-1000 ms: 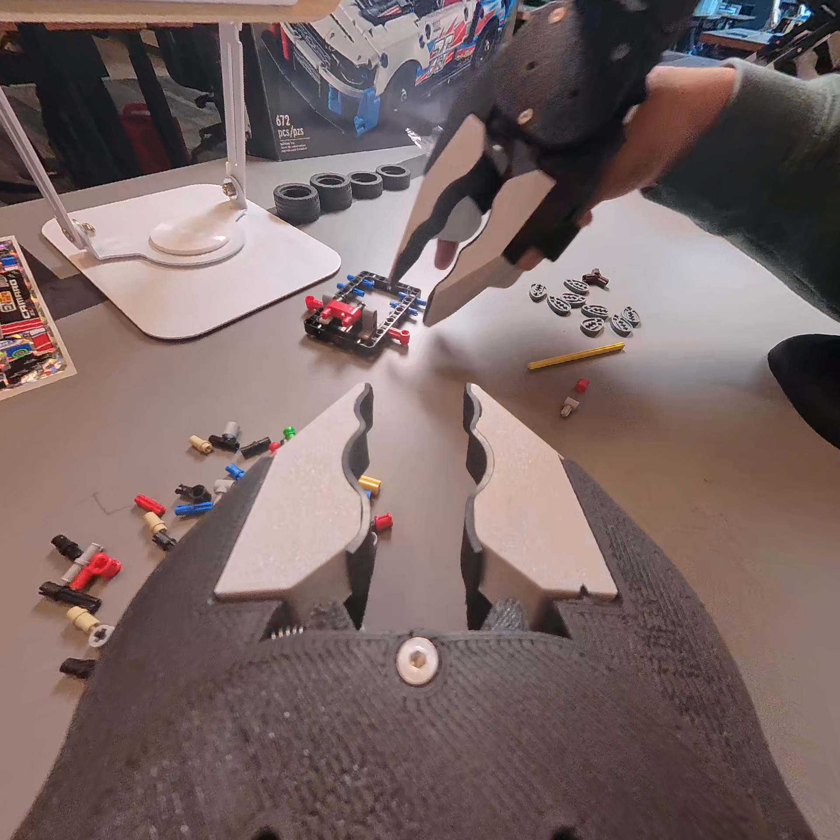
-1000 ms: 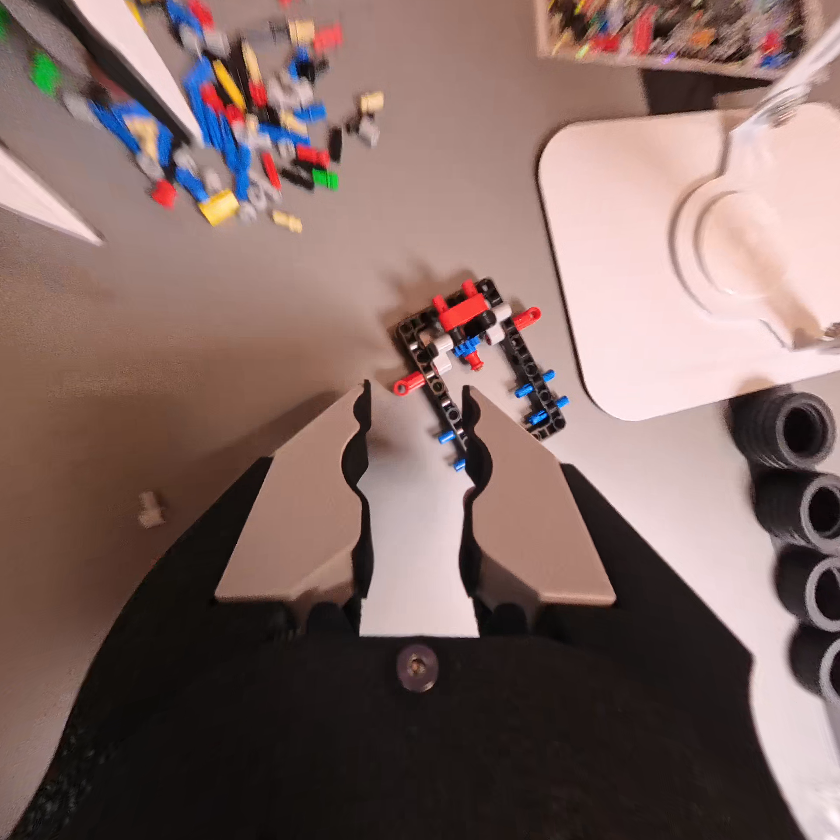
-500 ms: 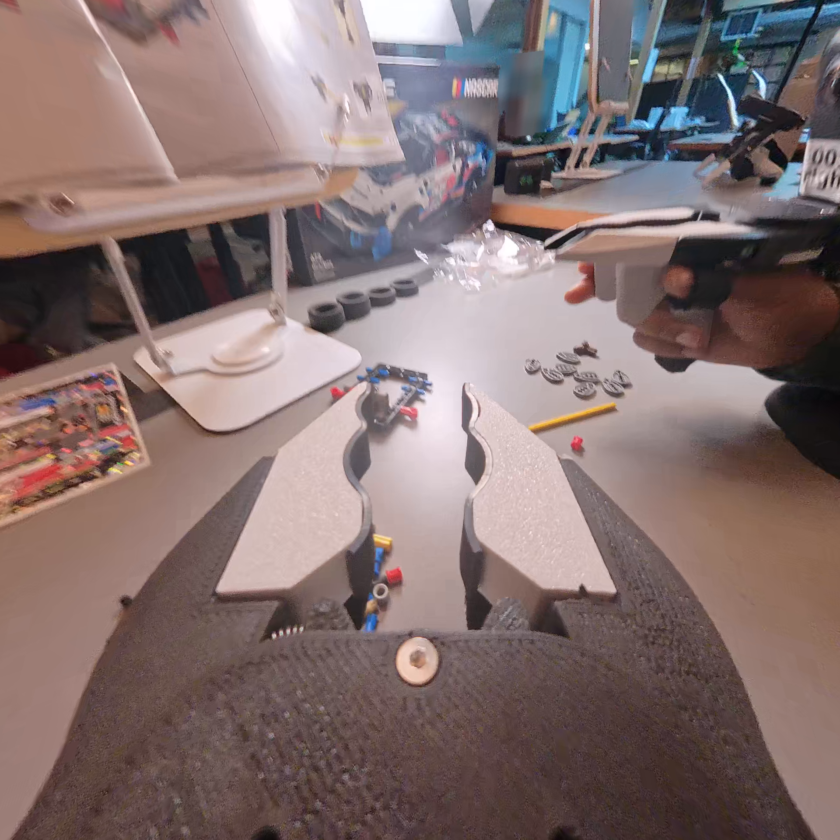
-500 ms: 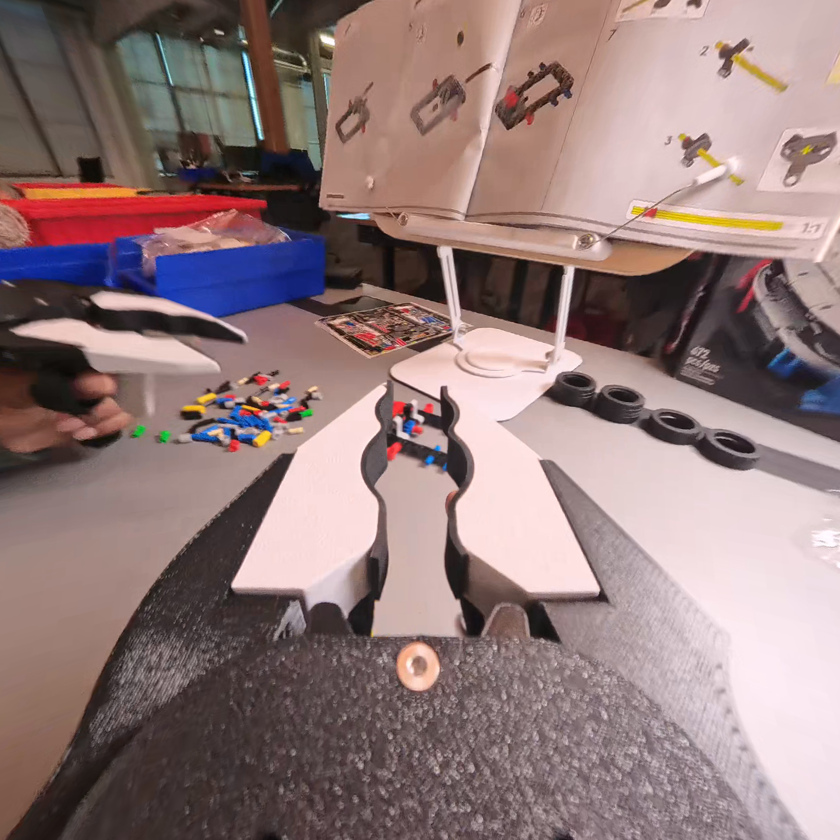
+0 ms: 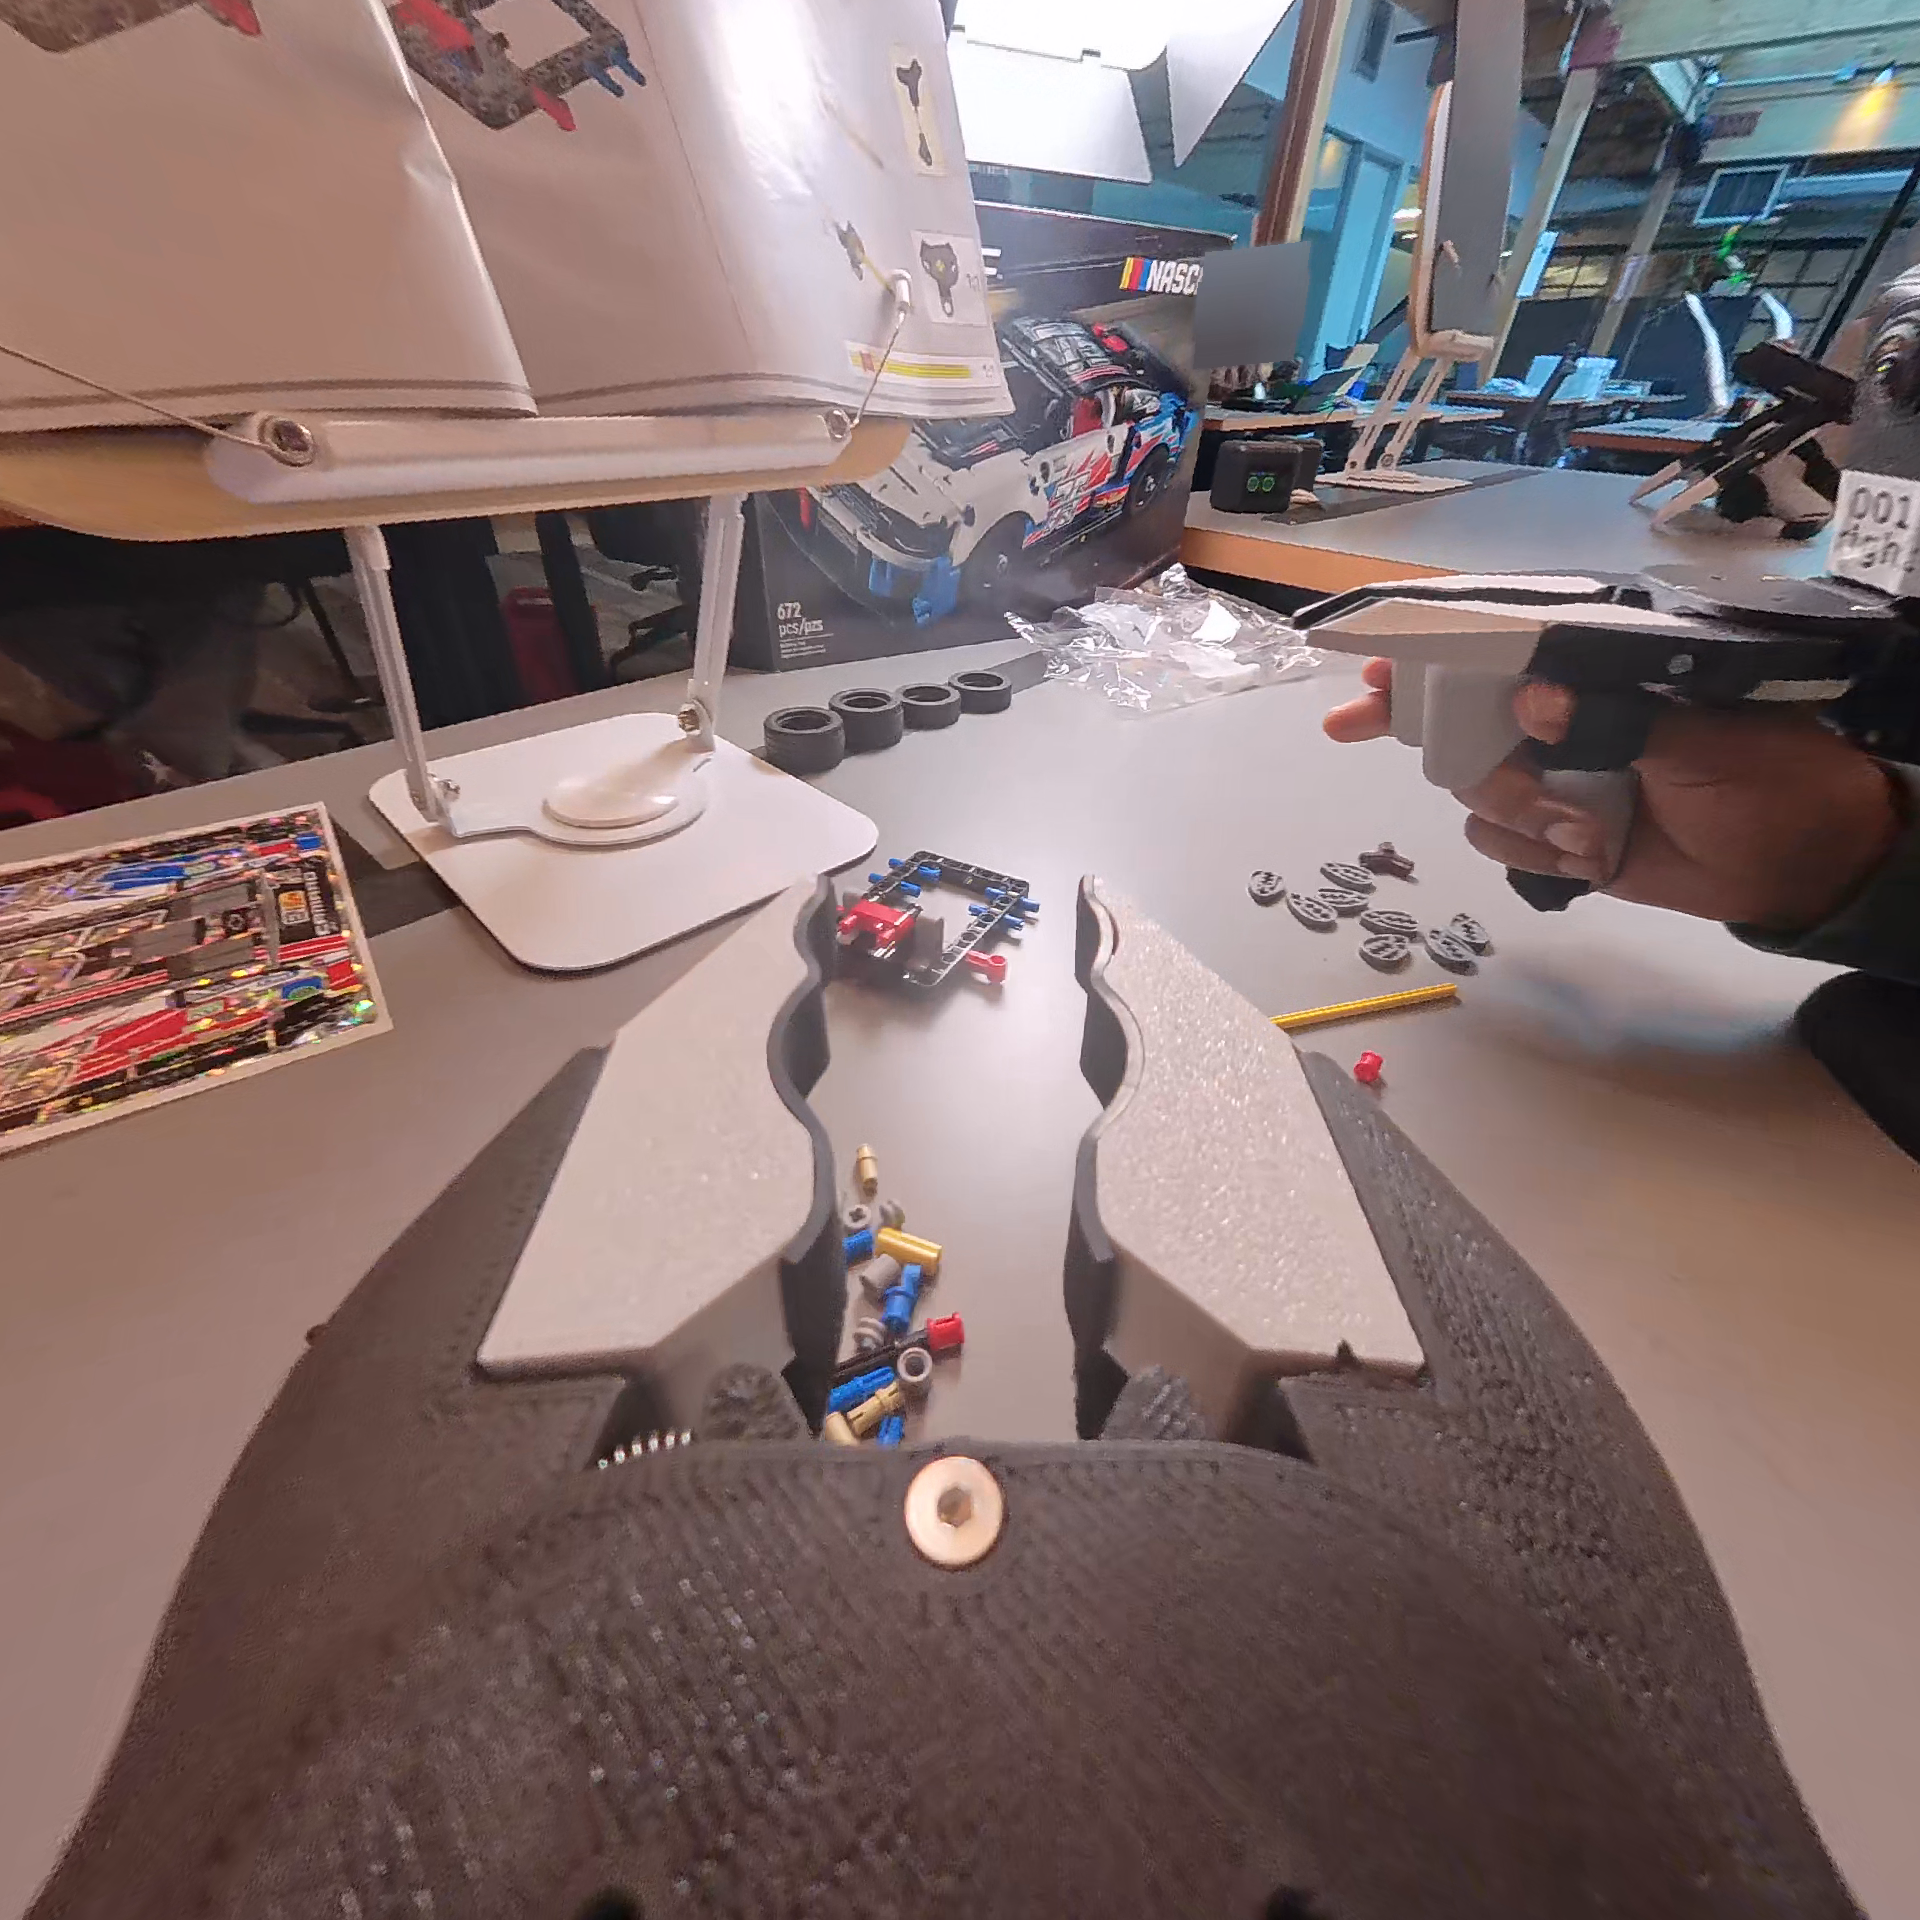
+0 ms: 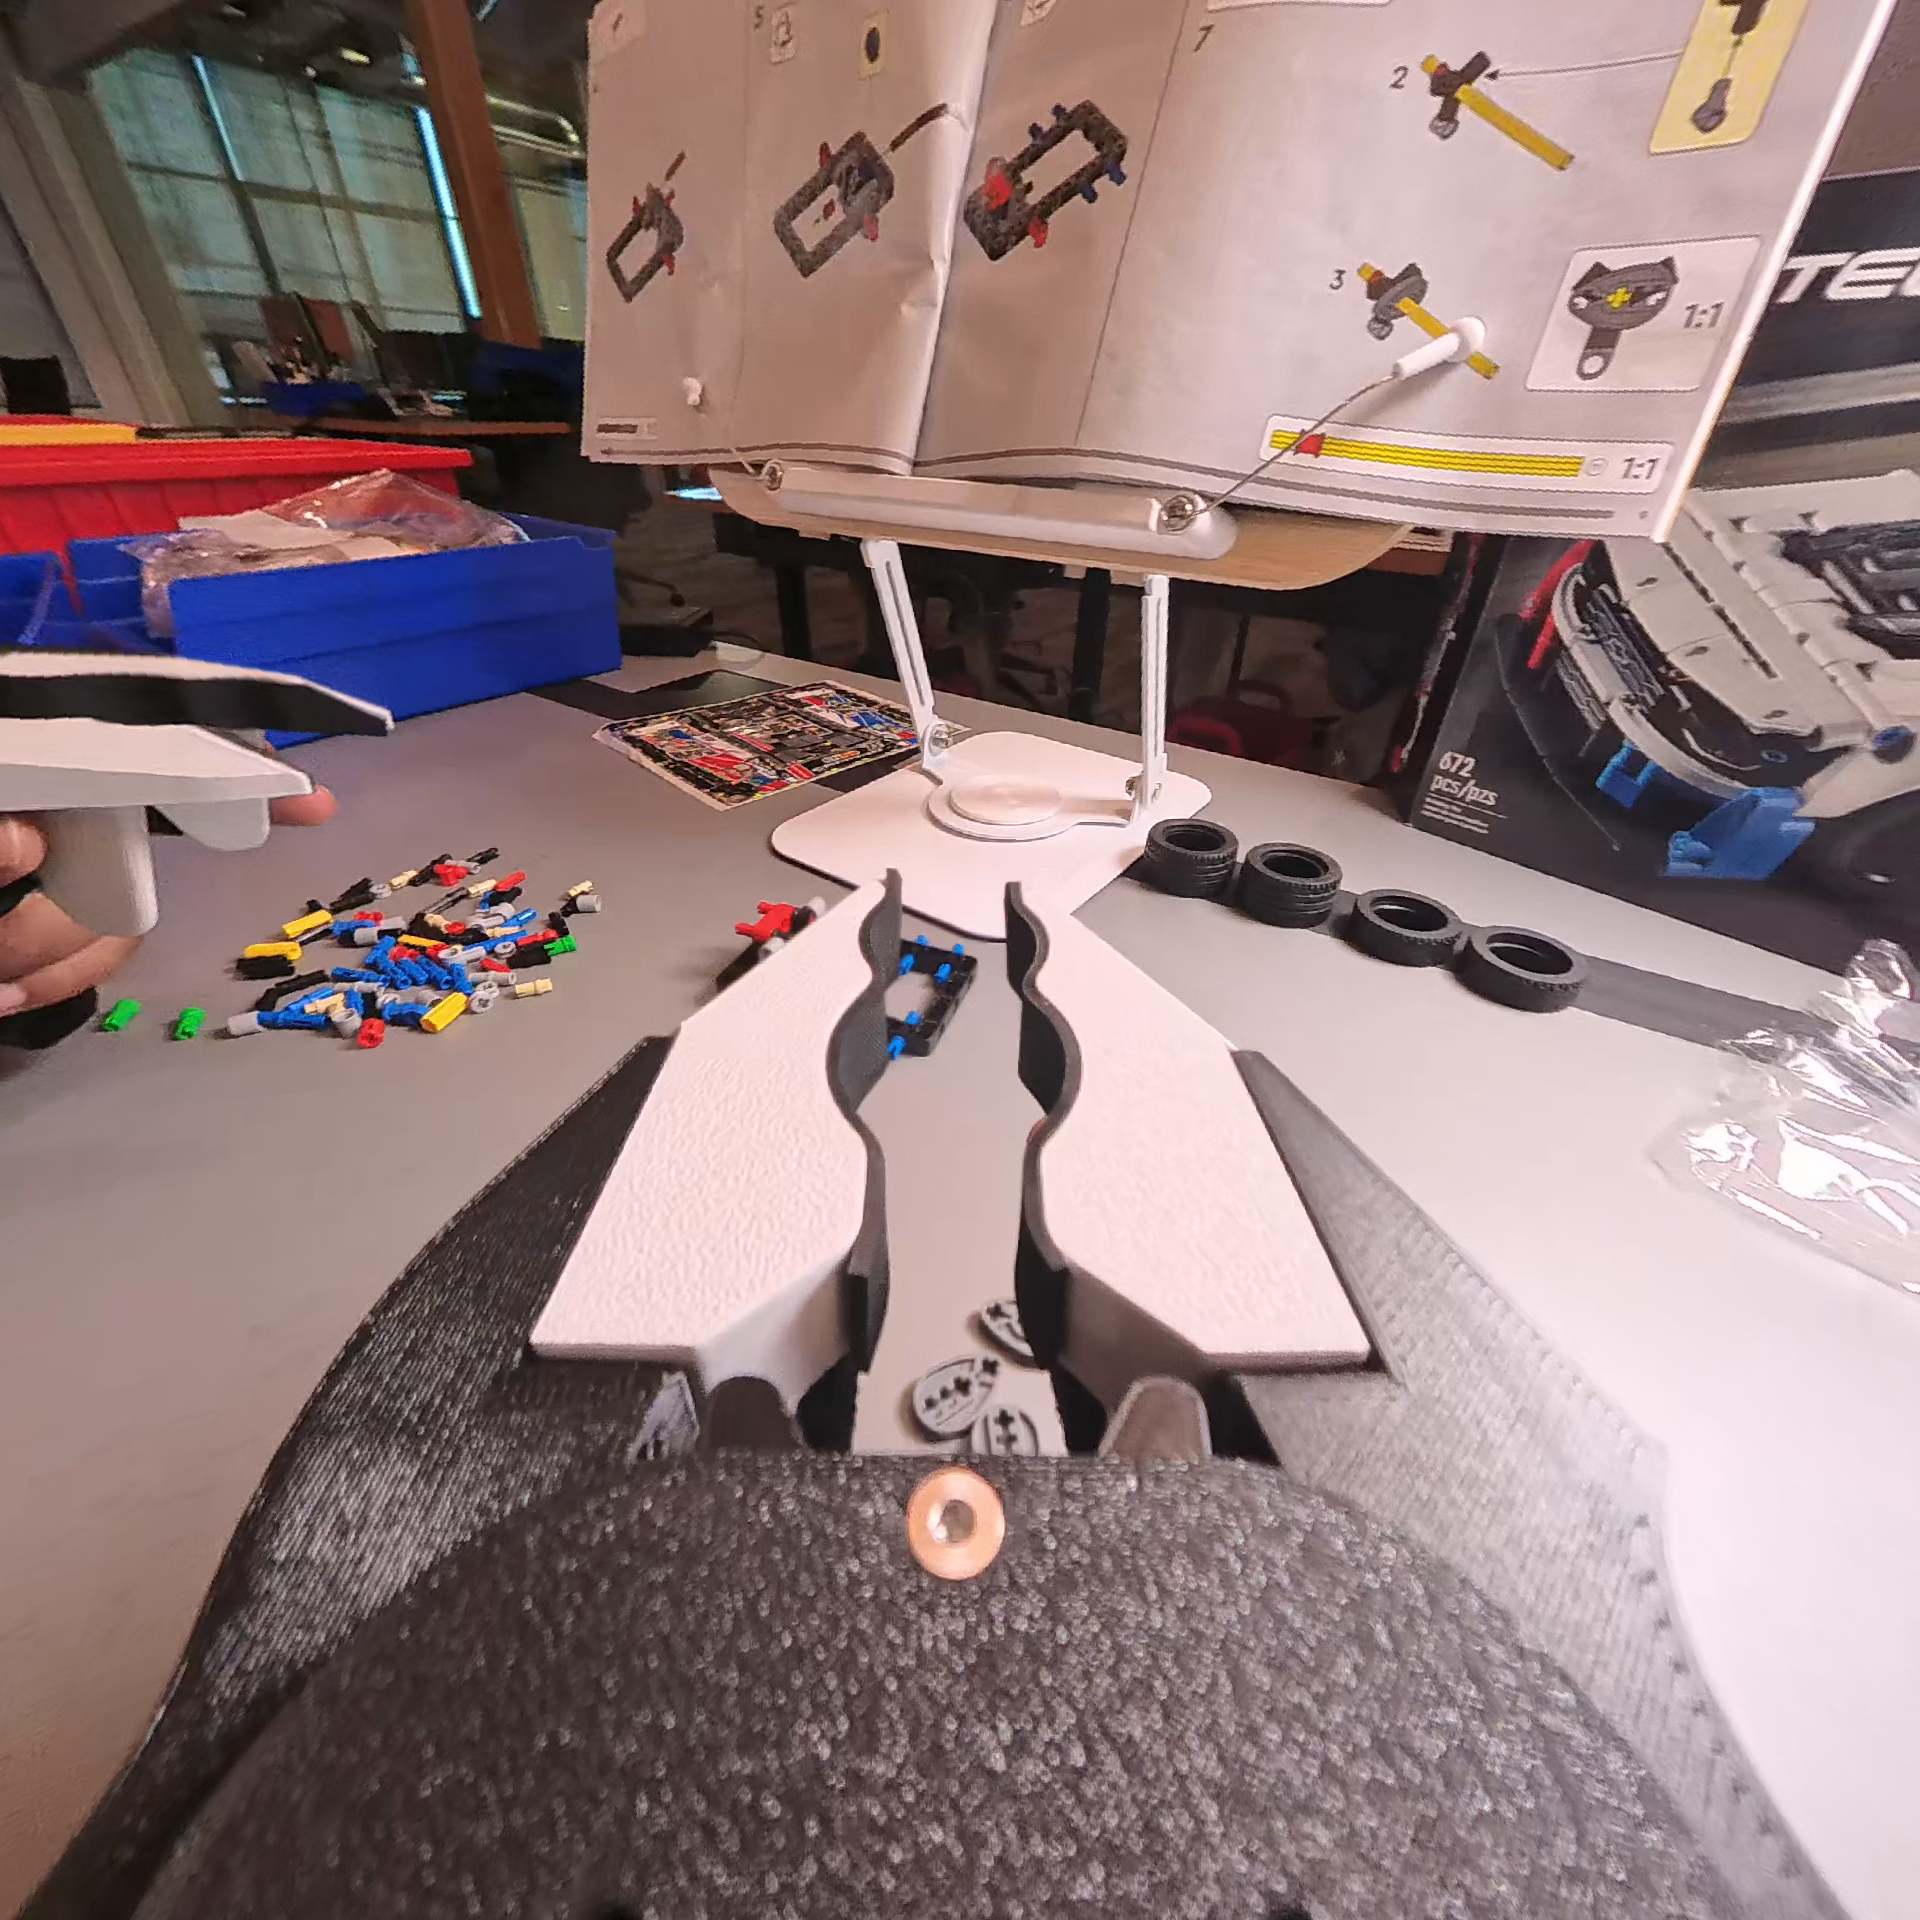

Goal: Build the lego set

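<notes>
**A:** Where's the build?

**B:** The black rectangular beam frame with blue pins and a red block (image 5: 935,925) lies flat on the grey tabletop (image 5: 1195,810), just beyond the tips of the left gripper (image 5: 948,904). In the right wrist view the same frame (image 6: 930,992) shows in the gap between the right gripper (image 6: 945,899) tips, partly hidden by its left finger.

**A:** And the step in hand?

**B:** I judge it's reading the open paper instruction booklet on the white stand (image 6: 1143,260); both grippers hang level above the table and point toward it. The page draws a yellow axle with a small dark connector. The thin yellow axle rod (image 5: 1361,1006) lies to the right of the left gripper's right finger, and the cluster of small grey oval pieces (image 5: 1371,914) lies beyond it.

**A:** How to do it well?

**B:** Match the part before reaching. A thin rod lying flat could roll, so come down across it and pinch near its middle.

**A:** Fingers?

**B:** Left: spread wide, holding nothing; loose coloured pins and connectors (image 5: 888,1320) lie on the table beneath the gap, near its base. Right: parted more narrowly, also empty, touching nothing, with a few grey oval pieces under the gap's base.
</notes>
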`<state>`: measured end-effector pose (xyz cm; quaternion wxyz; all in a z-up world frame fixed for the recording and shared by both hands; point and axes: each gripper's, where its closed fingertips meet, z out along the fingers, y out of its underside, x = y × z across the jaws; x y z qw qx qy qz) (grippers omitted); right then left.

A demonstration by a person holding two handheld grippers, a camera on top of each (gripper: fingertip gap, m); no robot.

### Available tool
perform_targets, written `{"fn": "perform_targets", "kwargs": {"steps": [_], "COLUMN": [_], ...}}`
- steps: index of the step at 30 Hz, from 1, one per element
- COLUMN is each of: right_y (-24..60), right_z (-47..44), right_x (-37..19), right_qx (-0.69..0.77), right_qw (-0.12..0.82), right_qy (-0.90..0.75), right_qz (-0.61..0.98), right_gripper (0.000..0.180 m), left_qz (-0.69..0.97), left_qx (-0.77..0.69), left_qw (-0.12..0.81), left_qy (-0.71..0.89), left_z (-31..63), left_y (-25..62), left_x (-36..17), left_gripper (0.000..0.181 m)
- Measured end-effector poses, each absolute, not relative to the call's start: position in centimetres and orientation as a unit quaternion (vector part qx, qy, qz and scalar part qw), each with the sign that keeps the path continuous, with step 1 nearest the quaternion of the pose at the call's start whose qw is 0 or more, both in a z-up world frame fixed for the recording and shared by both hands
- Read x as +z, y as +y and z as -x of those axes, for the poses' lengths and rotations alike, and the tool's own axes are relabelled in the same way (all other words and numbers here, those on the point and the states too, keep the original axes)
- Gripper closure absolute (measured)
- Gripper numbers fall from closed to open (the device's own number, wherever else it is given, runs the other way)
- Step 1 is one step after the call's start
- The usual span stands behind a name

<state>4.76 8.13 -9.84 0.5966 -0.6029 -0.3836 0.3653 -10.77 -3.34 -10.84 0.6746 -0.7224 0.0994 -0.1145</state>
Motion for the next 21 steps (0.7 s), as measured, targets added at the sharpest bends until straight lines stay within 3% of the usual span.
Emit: {"fn": "perform_targets", "kwargs": {"steps": [5,15,21], "right_y": [11.4,24.9,30.2], "right_z": [-4.2,4.2,7.4], "right_x": [-7.4,9.2,10.1], "right_qx": [0.343,0.298,0.265], "right_qw": [0.628,0.723,0.718], "right_qy": [-0.367,-0.326,-0.313], "right_qz": [0.594,0.532,0.562], "right_gripper": [0.165,0.180,0.180], "left_qz": [0.720,0.711,0.710], "left_qx": [-0.131,-0.095,-0.073], "left_qw": [0.674,0.687,0.692], "left_qy": [0.102,0.113,0.111], "left_z": [10.1,10.1,10.2], "left_y": [-3.5,-4.3,-4.4], "left_x": [-10.8,-9.9,-9.7], "left_gripper": [0.138,0.142,0.142]}}
